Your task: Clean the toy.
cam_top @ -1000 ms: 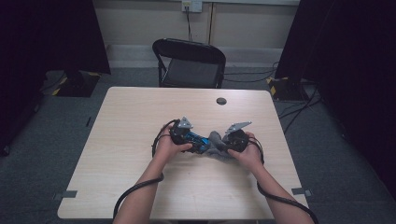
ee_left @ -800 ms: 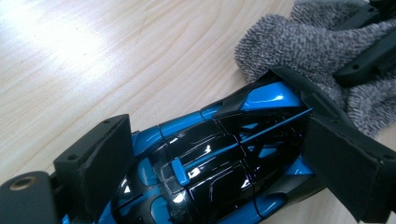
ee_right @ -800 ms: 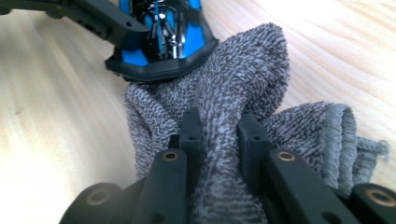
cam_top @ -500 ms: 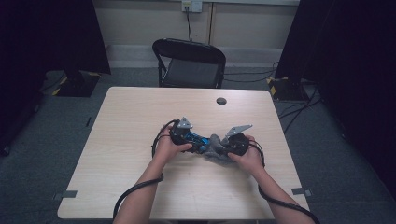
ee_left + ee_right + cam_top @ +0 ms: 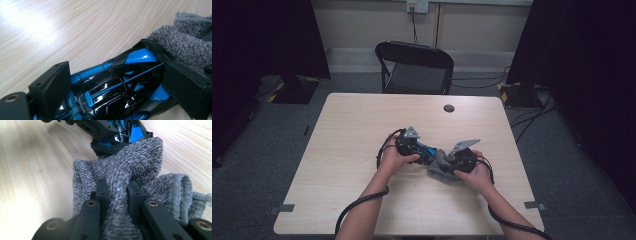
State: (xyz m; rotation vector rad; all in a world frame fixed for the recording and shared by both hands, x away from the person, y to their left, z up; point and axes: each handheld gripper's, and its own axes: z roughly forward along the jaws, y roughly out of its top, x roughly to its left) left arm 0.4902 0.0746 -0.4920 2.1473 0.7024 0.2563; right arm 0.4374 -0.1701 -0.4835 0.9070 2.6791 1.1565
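Observation:
A glossy blue and black toy car (image 5: 117, 82) lies low over the wooden table (image 5: 352, 130), and my left gripper (image 5: 112, 82) is shut on its two sides. In the high view the left gripper (image 5: 424, 149) points right, at the table's middle. My right gripper (image 5: 116, 192) is shut on a bunched grey terry cloth (image 5: 125, 167), which presses against the end of the car (image 5: 122, 132). The cloth (image 5: 185, 42) covers the car's far end. In the high view the cloth (image 5: 441, 167) sits between the two hands, with the right gripper (image 5: 453, 161) beside it.
A small dark round disc (image 5: 449, 108) sits on the table's far side. Behind the table stands a black folding chair (image 5: 414, 65). Cables trail from both grippers over the near edge (image 5: 357, 205). Bare tabletop lies to the left and right of the hands.
My right gripper with the cloth has slid slightly toward the person, along the car. The left gripper and the car have stayed where they were.

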